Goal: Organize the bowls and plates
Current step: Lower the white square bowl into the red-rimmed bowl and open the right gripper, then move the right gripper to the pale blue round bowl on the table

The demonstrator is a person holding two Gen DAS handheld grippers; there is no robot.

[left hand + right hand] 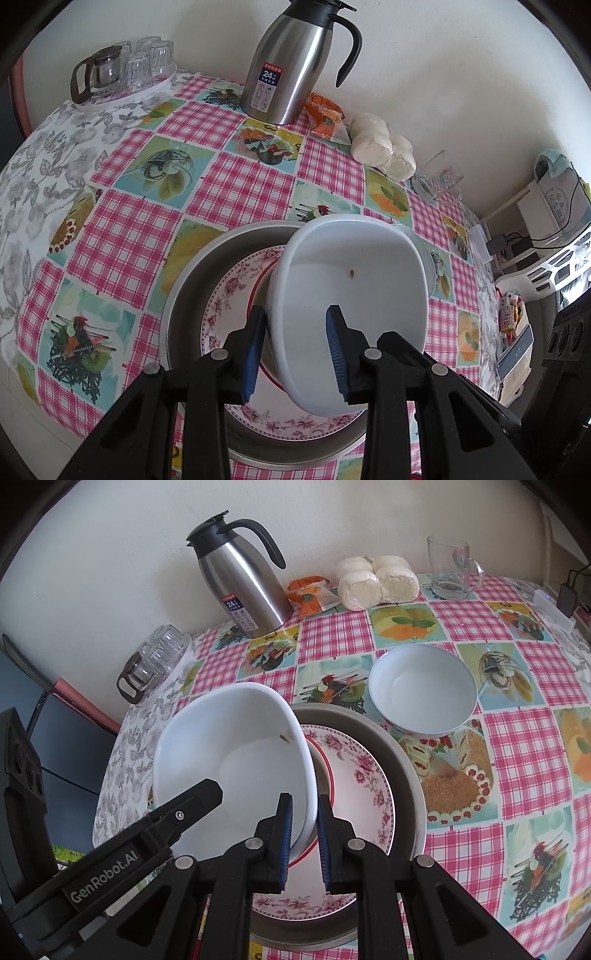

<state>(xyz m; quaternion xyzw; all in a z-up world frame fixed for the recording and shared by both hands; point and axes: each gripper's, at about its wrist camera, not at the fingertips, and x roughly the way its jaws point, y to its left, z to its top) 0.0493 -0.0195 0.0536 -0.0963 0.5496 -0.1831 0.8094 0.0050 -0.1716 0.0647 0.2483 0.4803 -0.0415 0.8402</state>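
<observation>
— What is hidden by the white bowl [351, 295]?
— Part of the floral plate [229, 295] is covered.
— And the label on the steel jug [240, 613]?
— Its small print cannot be read.

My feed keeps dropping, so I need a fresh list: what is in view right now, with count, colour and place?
Square bowl: one, white, tilted above the basin, both grippers on its rim.
Floral plate: one, white and pink, inside the basin.
Basin: one, steel, on the table.
Round bowl: one, white, right of the basin.
Thermos jug: one, steel and black, by the wall.
Buns: one pack, pale, by the wall.
Glass mug: one, clear, far right.
Left gripper: shut on the square bowl.
Right gripper: shut on it.
</observation>
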